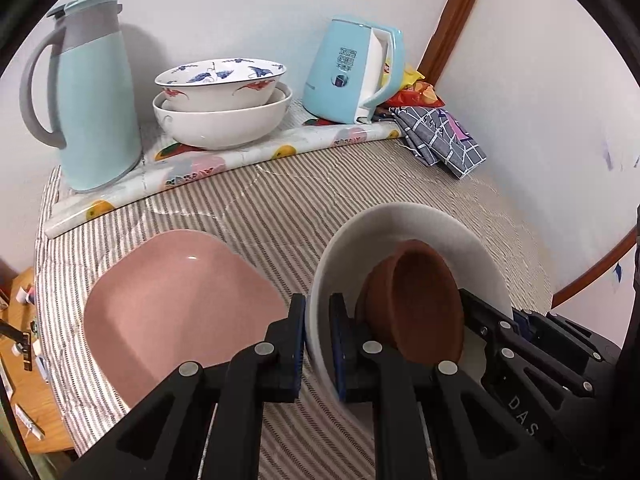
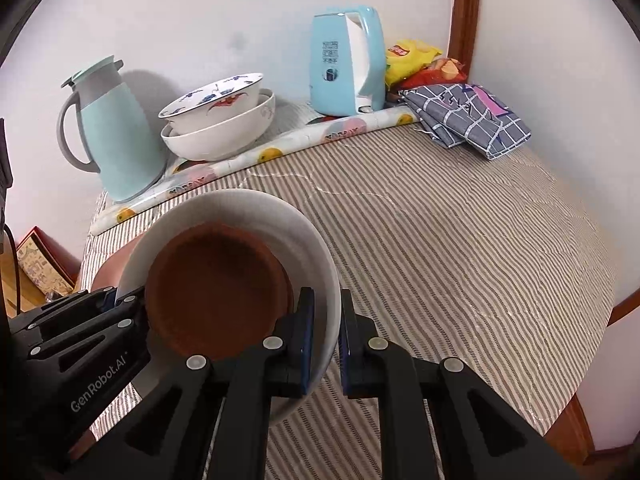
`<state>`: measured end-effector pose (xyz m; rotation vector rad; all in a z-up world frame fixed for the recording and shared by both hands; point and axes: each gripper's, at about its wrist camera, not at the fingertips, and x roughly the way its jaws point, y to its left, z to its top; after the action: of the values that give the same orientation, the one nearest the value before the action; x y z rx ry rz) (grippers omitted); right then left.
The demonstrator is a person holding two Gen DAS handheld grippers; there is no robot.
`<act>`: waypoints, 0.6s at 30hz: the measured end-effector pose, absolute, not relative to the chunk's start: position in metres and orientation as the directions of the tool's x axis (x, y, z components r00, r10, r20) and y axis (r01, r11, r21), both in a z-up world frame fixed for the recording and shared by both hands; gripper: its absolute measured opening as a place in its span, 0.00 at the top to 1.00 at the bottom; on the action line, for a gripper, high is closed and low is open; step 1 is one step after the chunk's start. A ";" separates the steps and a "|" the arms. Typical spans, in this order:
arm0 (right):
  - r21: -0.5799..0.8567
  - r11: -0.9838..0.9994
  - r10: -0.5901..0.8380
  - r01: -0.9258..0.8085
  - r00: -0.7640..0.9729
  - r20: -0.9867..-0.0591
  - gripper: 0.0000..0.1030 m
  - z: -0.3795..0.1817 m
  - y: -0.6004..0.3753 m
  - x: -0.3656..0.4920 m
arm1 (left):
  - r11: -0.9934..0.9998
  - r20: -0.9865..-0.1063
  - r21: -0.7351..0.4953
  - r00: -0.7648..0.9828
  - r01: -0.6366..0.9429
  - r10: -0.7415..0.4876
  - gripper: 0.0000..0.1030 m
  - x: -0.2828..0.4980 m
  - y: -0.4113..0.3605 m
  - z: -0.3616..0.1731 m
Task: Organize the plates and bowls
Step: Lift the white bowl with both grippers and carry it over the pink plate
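A white bowl point(image 1: 404, 224) with a brown clay dish point(image 1: 416, 300) inside hangs just above the striped tablecloth, tilted. My left gripper point(image 1: 318, 344) is shut on its left rim, and my right gripper point(image 2: 326, 340) is shut on its right rim point(image 2: 320, 256). The brown dish point(image 2: 218, 292) leans against the bowl's inner wall. A pink square plate point(image 1: 176, 300) lies on the cloth left of the bowl, and only its corner point(image 2: 114, 266) shows in the right wrist view. At the back, a painted bowl point(image 1: 220, 80) sits nested in a larger white bowl point(image 1: 224, 126).
A pale blue thermos jug point(image 1: 92, 92) stands at the back left, a blue electric kettle point(image 1: 352, 72) at the back right on a rolled fruit-print mat point(image 1: 224, 164). A folded grey checked cloth point(image 2: 468, 120) and snack bags point(image 2: 416, 60) lie in the far right corner. Walls close both sides.
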<state>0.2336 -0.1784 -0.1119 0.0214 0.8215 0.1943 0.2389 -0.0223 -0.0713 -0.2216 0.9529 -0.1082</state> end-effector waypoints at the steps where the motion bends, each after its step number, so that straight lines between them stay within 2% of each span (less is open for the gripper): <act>1: 0.097 0.981 0.183 -0.165 0.663 -0.726 0.90 -0.112 -0.177 0.234 | 0.972 -0.795 -0.234 0.577 -0.008 -0.187 0.88 0.238 -0.020 -0.071; 18: 0.092 0.972 0.216 -0.217 0.666 -0.714 0.90 -0.105 -0.144 0.235 | 0.972 -0.790 -0.230 0.593 -0.055 -0.154 0.88 0.234 0.014 -0.067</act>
<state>0.2348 -0.1444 -0.1047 -0.0013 0.8062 0.2449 0.2341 0.0138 -0.0669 -0.2405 0.9366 -0.0582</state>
